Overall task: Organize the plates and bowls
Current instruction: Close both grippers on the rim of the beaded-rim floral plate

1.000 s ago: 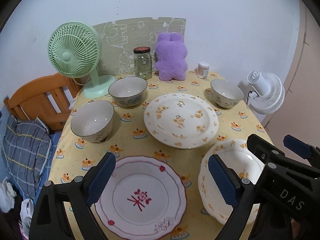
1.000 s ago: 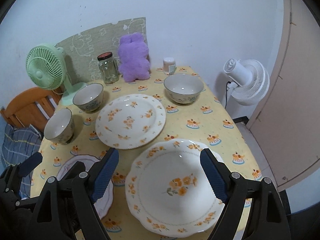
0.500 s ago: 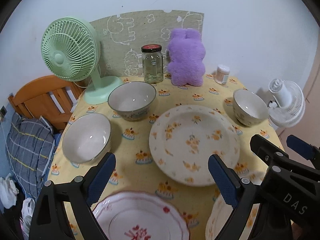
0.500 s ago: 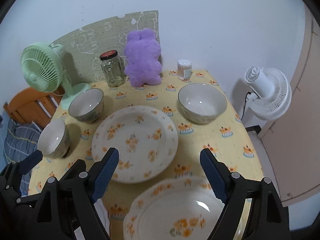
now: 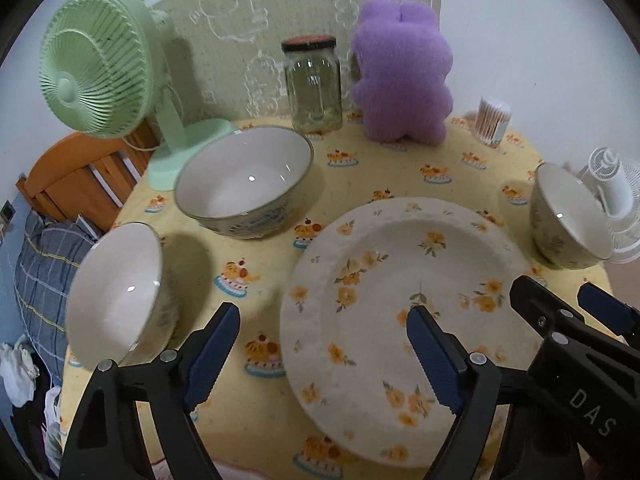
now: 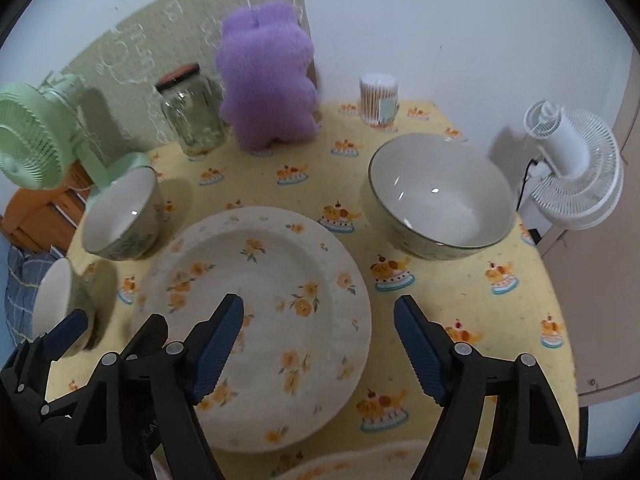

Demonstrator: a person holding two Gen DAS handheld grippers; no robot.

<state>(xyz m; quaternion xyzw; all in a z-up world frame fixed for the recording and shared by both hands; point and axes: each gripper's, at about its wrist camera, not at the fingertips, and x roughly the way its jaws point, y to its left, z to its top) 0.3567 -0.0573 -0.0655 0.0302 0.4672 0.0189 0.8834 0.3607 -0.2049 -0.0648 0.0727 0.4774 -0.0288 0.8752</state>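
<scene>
A cream plate with orange flowers (image 5: 400, 304) lies mid-table; it also shows in the right wrist view (image 6: 260, 312). Three grey-rimmed bowls stand around it: one at the back left (image 5: 244, 184) (image 6: 120, 216), one at the near left (image 5: 116, 292) (image 6: 56, 304), one at the right (image 5: 568, 216) (image 6: 440, 208). My left gripper (image 5: 320, 356) is open above the plate's left edge, holding nothing. My right gripper (image 6: 318, 348) is open above the plate's right part, holding nothing. A second flowered plate's rim (image 6: 360, 464) shows at the bottom edge.
At the back stand a green fan (image 5: 104, 64), a glass jar (image 5: 316, 84), a purple plush toy (image 5: 400, 68) and a cotton-swab tub (image 5: 492, 120). A white fan (image 6: 576, 168) stands off the table's right side. A wooden chair (image 5: 76, 176) is at the left.
Both grippers moved forward and lower over the table. The near plates dropped out of view and the middle flowered plate and bowls now fill the frames. Both grippers stay open.
</scene>
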